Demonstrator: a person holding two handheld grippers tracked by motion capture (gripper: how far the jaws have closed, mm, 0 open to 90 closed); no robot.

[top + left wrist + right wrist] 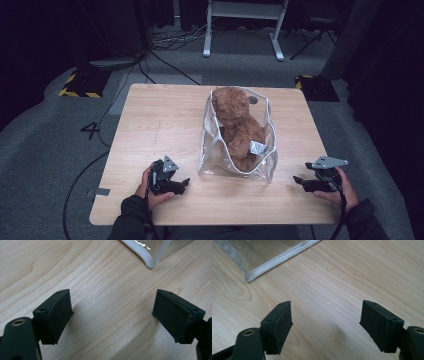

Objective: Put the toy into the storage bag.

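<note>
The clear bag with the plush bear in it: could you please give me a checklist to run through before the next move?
1. Left hand-held gripper open: ok.
2. Right hand-held gripper open: ok.
3. Both hand-held grippers apart from the clear bag: ok.
4. Plush bear inside the bag: ok.
5. Bag mouth open at the top: ok.
6. Bare table beside the bag: ok.
</note>
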